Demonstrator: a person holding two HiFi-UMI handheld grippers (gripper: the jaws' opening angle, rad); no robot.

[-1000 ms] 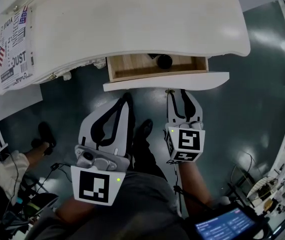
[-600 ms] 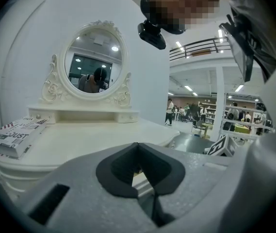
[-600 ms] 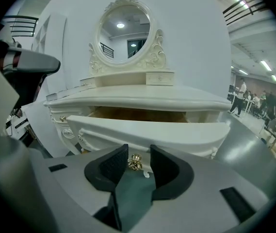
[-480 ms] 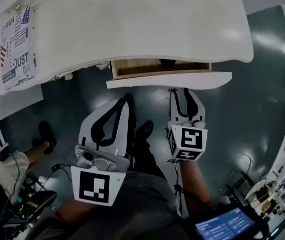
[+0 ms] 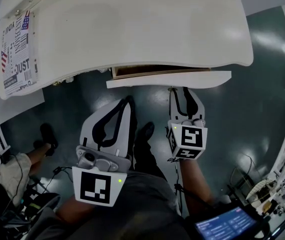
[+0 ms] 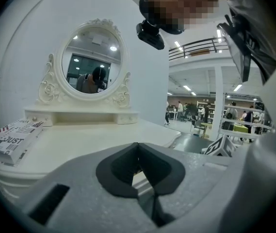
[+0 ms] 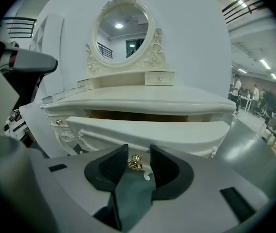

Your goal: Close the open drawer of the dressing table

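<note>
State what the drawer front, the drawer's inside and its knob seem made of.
Drawer front: probably painted wood, smooth cream finish with carved trim.
Drawer inside: bare light wood, tan and matt.
Knob: likely brass-coloured metal, shiny gold glint.

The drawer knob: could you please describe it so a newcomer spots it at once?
Find the white dressing table with the oval mirror. Below its top, one drawer stands ajar. The small gold knob on that drawer's front, unlike the side knob, sits between the right gripper's fingers.
</note>
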